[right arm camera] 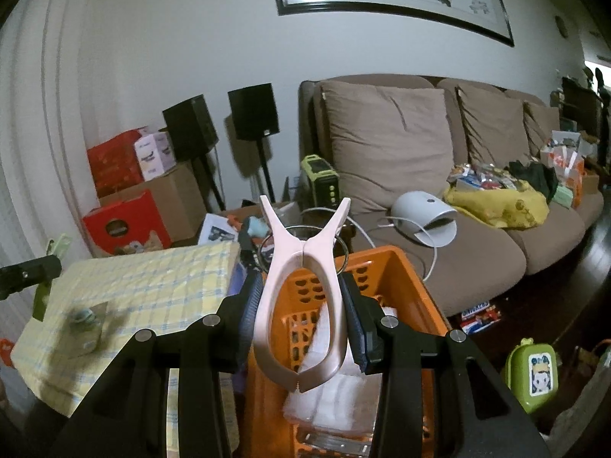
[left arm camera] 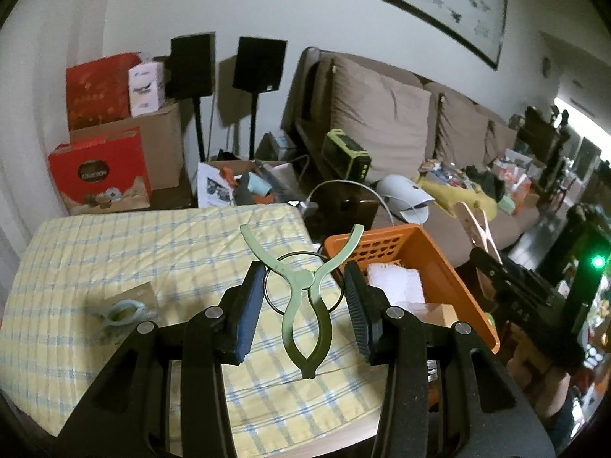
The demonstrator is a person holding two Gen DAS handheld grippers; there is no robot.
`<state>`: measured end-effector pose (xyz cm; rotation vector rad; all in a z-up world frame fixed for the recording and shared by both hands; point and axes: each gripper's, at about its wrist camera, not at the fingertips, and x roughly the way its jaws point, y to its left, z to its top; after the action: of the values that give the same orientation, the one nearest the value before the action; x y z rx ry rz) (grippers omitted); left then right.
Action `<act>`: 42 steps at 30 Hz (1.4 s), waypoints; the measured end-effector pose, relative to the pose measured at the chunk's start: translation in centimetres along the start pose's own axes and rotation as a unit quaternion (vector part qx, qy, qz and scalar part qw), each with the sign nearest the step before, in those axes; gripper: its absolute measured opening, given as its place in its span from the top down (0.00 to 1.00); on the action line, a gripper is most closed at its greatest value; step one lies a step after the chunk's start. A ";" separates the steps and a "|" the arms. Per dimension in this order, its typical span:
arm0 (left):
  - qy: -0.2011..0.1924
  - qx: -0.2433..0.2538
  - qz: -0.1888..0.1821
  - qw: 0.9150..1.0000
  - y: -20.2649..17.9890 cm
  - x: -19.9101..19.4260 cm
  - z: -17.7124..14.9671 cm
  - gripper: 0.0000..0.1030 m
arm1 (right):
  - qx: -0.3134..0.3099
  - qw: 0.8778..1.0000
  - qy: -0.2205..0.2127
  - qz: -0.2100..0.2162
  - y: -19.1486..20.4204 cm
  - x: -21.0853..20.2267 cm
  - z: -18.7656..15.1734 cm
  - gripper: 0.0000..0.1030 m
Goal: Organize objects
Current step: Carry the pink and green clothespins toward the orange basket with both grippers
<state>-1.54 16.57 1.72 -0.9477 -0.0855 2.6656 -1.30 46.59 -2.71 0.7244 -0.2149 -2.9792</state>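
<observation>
The green clip (left arm camera: 305, 297) is a large plastic peg with a wire ring spring around its pivot. It stands upright between two dark pads, its forked ends up, above the checked cloth. The pink clip (right arm camera: 303, 297) has the same shape and pose — its handles are pressed between pads over the orange basket (right arm camera: 416, 286). A pale blue clip (left arm camera: 122, 315) lies flat on the cloth — blurred.
</observation>
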 end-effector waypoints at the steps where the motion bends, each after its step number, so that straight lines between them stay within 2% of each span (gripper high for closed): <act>1: 0.000 0.003 -0.003 1.000 -0.5 0.1 0.1 0.62 | 0.003 1.000 0.000 -0.001 -0.2 0.0 0.1 0.60; 12: 0.001 0.027 -0.031 0.999 -4.6 1.0 0.5 0.62 | 0.024 1.000 -0.008 -0.011 -2.3 -0.5 0.4 0.60; 25: -0.004 0.038 -0.046 0.998 -7.6 1.8 1.1 0.62 | 0.042 0.999 -0.017 -0.025 -4.1 -1.1 0.7 0.60; 29: 0.002 0.052 -0.042 0.998 -8.9 2.3 1.1 0.62 | 0.049 0.998 -0.018 -0.029 -4.7 -1.3 0.8 0.60; 42: 0.028 0.066 -0.058 0.996 -11.7 4.5 0.5 0.62 | 0.066 0.997 -0.019 -0.036 -6.6 -1.7 0.8 0.60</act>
<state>-1.97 29.08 1.20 -0.9437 0.0468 2.5026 -0.36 53.41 -2.21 0.7044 -0.4004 -3.0725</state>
